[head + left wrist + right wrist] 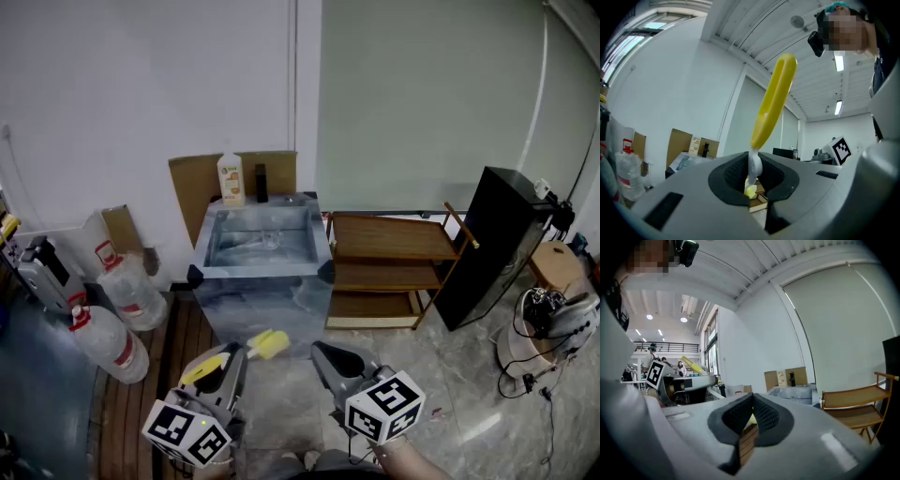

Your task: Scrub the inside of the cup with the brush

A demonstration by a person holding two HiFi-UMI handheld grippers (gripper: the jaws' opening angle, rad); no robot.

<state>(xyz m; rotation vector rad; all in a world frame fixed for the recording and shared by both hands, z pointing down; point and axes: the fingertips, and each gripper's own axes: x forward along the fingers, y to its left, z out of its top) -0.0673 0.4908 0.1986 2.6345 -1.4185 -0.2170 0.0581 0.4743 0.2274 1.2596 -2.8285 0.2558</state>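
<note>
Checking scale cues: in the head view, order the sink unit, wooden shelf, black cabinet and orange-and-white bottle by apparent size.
1. sink unit and wooden shelf: look about alike, not ranked apart.
2. black cabinet.
3. orange-and-white bottle, clearly smallest.

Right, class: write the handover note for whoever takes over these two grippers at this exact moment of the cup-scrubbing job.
Left gripper: shut on the yellow brush, gripped at its pale lower end, with the yellow part pointing up.
Right gripper: shut, empty.
Both are held low in front of the person, apart from the sink ahead.
Cup: not clearly seen; a clear shape in the basin may be it.
Done: brush in hand.
Left: reach the cup, steady it, scrub its inside.
</note>
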